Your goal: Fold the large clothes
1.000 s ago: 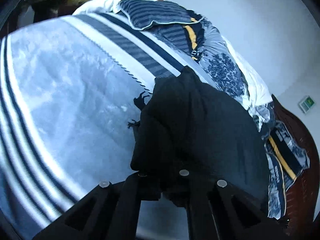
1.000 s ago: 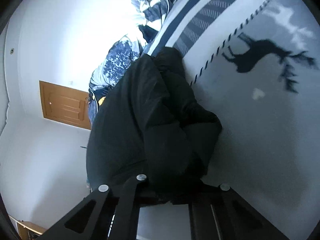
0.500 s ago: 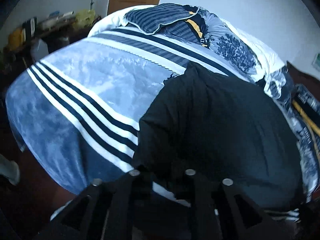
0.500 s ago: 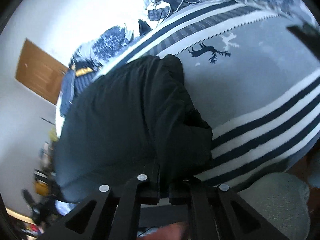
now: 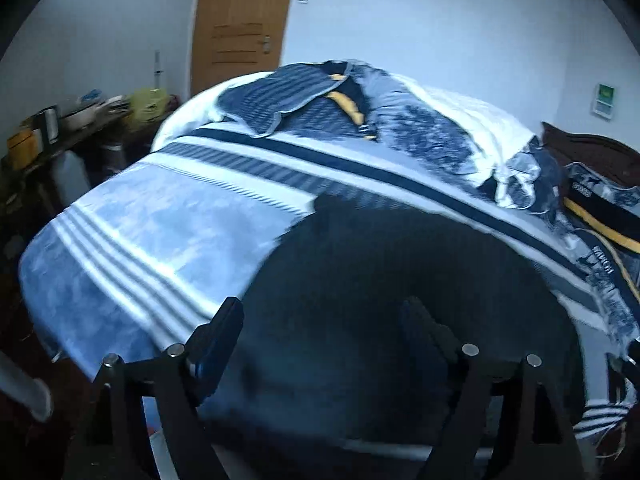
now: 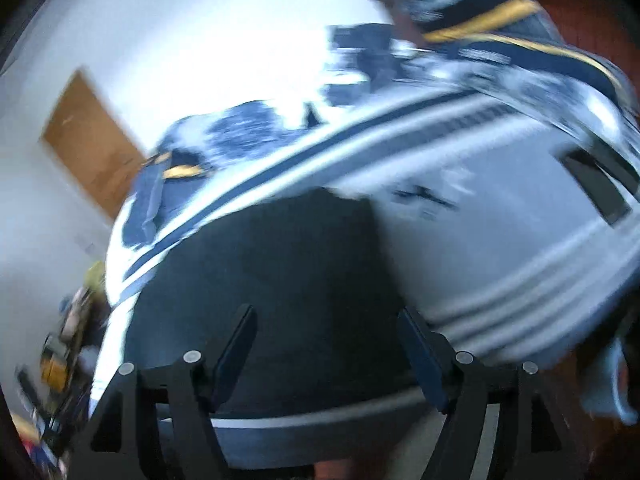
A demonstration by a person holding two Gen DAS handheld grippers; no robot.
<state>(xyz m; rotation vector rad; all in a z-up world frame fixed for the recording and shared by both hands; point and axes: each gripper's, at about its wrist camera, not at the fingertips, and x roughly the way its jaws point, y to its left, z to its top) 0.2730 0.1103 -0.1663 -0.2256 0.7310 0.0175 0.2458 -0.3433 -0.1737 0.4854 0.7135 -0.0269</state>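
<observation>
A large black garment point(image 5: 392, 288) lies spread on the blue and white striped blanket point(image 5: 160, 216) near the bed's front edge. It also shows in the right wrist view point(image 6: 280, 272). My left gripper point(image 5: 324, 320) is open and empty, just above the garment's near edge. My right gripper point(image 6: 326, 328) is open and empty too, over the garment's near edge. Both views are blurred by motion.
Crumpled blue and white bedding point(image 5: 420, 136) and pillows point(image 5: 280, 96) are heaped at the bed's far side. A wooden door point(image 5: 240, 28) stands behind. A cluttered table point(image 5: 60, 128) is at the left. A dark headboard point(image 5: 584, 152) is at the right.
Both grippers were shut on the black garment; now both are open and pulled back. The garment lies flatter on the blanket.
</observation>
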